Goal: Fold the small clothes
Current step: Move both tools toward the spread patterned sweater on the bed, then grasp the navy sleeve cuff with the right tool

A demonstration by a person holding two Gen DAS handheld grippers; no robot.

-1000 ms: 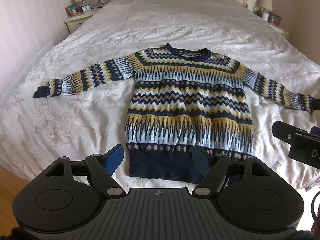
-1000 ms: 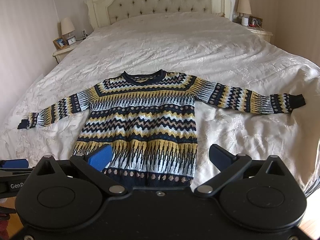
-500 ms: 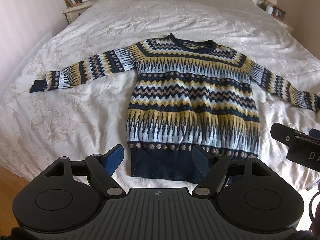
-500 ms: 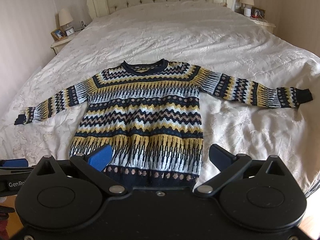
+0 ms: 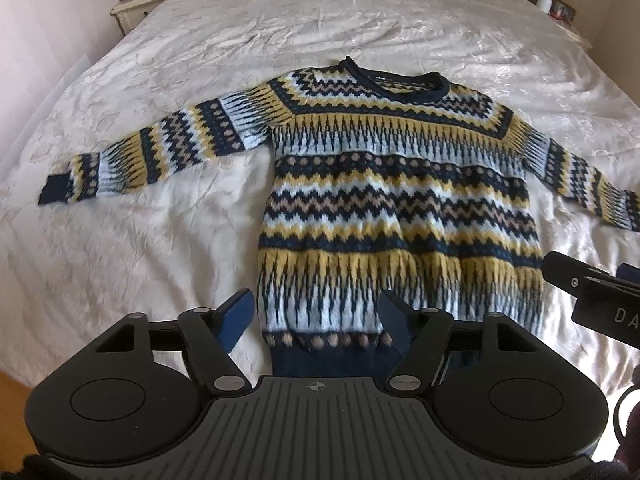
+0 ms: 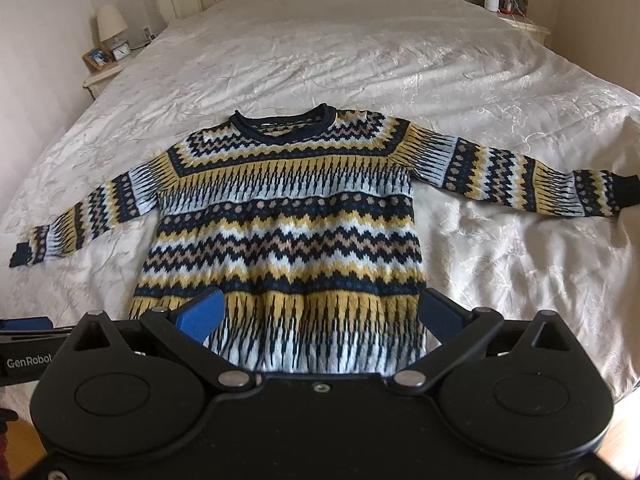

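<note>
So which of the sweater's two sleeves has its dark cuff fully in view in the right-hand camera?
The sleeve stretching toward the picture's right edge: its navy cuff shows whole, while the other sleeve's cuff is partly cut off.

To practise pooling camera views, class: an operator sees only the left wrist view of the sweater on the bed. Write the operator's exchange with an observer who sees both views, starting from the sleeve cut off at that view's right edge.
Operator: Where does the sleeve on the right end?
Observer: It stretches straight out from the sweater, and its navy cuff lies on the bedspread.
Operator: I see only a corner of the right gripper. Is it open?
Observer: Yes. The right gripper has its jaws wide apart in front of the sweater's lower part and holds nothing.
</note>
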